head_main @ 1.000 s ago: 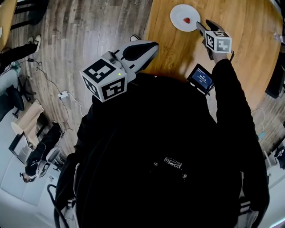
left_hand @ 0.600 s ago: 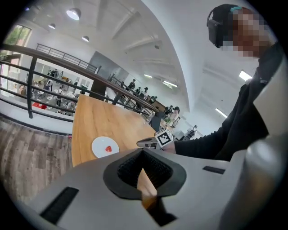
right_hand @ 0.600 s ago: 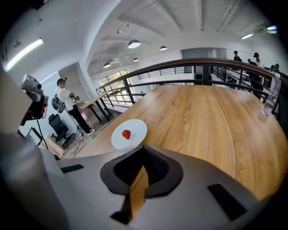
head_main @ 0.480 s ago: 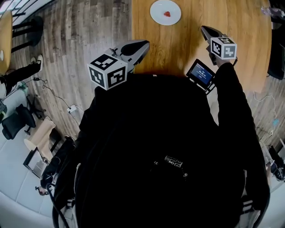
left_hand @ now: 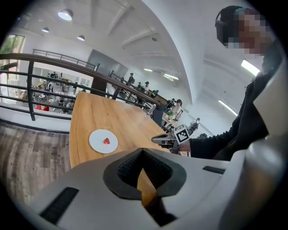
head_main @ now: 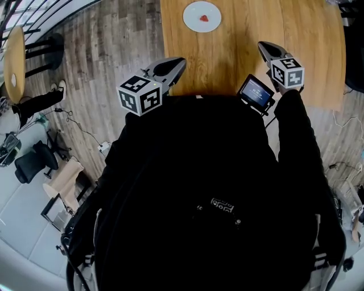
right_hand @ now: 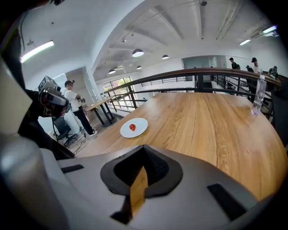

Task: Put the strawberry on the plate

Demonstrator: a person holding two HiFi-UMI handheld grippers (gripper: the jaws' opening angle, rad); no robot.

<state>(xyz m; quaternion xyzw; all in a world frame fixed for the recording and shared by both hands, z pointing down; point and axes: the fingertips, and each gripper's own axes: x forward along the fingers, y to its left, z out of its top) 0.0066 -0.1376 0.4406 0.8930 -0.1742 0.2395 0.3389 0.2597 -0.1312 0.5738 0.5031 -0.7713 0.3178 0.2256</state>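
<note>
Head view: strawberry point(head_main: 204, 17) sits on the white plate point(head_main: 190, 16) on the wooden table point(head_main: 239, 42). Left gripper point(head_main: 181, 59) and right gripper point(head_main: 261, 44) are both well apart from the plate. Left gripper view: jaws together, nothing between them. Right gripper view: jaws together, empty, plate well ahead.

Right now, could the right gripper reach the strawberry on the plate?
Probably yes. Only bare table lies between the right gripper and the strawberry, which sits uncovered on the plate. Its jaws are shut and empty, so they would need to open first.
</note>
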